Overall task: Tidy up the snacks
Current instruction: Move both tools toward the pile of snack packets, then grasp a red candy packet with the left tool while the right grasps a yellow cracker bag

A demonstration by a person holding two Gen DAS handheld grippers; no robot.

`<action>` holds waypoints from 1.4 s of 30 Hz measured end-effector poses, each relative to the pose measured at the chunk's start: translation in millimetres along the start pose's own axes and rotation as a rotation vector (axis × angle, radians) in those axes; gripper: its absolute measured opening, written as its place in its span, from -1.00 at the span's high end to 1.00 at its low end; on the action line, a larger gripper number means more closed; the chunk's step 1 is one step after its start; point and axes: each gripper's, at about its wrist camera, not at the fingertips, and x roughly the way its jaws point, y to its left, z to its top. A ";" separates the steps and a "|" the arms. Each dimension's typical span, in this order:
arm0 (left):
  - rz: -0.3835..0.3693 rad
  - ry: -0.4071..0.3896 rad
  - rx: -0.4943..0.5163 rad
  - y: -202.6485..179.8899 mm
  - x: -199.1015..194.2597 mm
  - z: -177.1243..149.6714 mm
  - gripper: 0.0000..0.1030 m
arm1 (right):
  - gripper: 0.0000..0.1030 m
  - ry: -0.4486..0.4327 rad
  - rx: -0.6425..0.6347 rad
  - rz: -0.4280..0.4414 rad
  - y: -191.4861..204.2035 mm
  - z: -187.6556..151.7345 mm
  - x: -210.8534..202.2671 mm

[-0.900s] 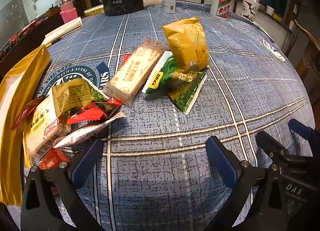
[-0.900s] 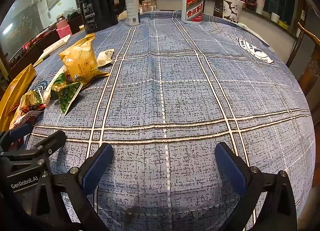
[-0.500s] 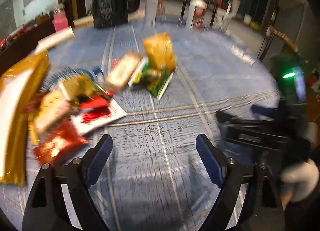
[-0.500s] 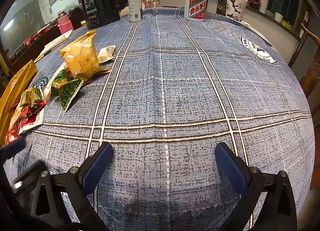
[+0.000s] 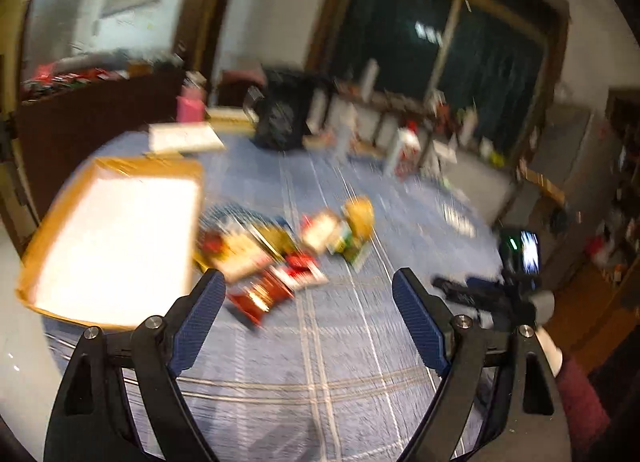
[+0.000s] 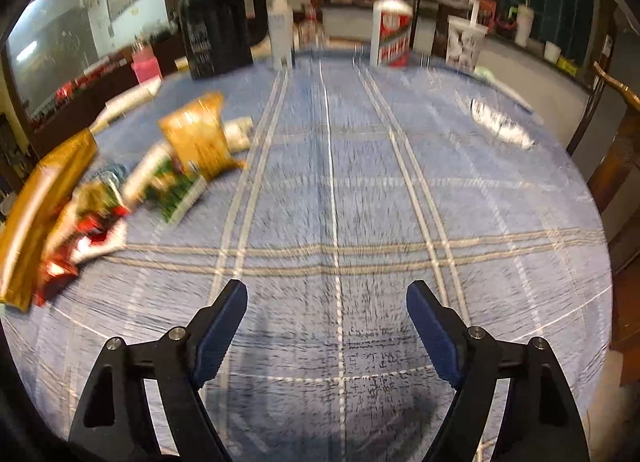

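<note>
Snack packets [image 5: 280, 258] smeared by blur, words on them too fuzzy to read, big gold box [image 6: 36, 213] cut off by the left edge, black kettle [image 6: 220, 29] and bottles [image 6: 390, 33] fuzzy, right gripper [image 5: 456, 288] partly hidden behind the left gripper's finger [image 5: 420, 326]

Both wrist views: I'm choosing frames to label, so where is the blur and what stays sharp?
Left wrist view: strong motion smear over the snack pile and far clutter; only the left tongs are crisp, and the gold-edged tray glares white. Right wrist view: milder streaking on the tablecloth and yellow bag; the right tongs are sharp.
</note>
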 end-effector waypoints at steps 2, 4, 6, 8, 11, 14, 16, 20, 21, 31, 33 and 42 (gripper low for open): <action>0.014 -0.064 -0.052 17.2 -12.7 2.6 -0.68 | -0.61 -0.041 0.002 0.022 4.8 6.9 -17.1; 0.030 -0.074 -0.092 31.1 -13.4 0.9 -0.68 | -0.62 -0.058 0.010 0.062 9.7 13.1 -27.1; 0.028 -0.014 -0.123 44.0 0.2 -1.2 -0.68 | -0.62 -0.055 0.018 0.115 14.9 20.4 -29.4; 0.018 -0.003 -0.125 52.9 7.8 -12.6 -0.68 | -0.62 -0.047 0.021 0.158 24.0 28.5 -24.9; 0.006 0.031 -0.124 60.6 24.2 -22.5 -0.68 | -0.61 -0.030 0.013 0.201 36.4 35.6 -11.0; -0.006 0.045 -0.085 60.7 32.1 -31.0 -0.68 | -0.62 -0.029 0.019 0.225 43.6 48.6 4.6; -0.024 0.064 -0.065 56.9 42.5 -34.1 -0.68 | -0.64 -0.032 0.025 0.233 46.0 59.1 15.2; -0.045 0.115 0.000 40.8 63.5 -38.0 -0.68 | -0.64 -0.012 0.012 0.239 55.0 79.5 46.7; -0.046 0.123 0.027 37.3 68.3 -38.6 -0.68 | -0.65 -0.007 0.006 0.242 57.3 84.0 54.2; -0.031 0.232 0.222 15.1 124.5 -33.9 -0.68 | -0.66 0.030 -0.109 0.225 77.3 105.6 113.3; -0.029 0.262 0.242 13.1 136.4 -31.5 -0.68 | -0.65 0.038 -0.109 0.234 77.2 106.2 120.0; 0.017 0.337 0.299 6.8 168.7 -27.7 -0.68 | 0.15 0.099 -0.050 0.345 74.3 101.8 133.8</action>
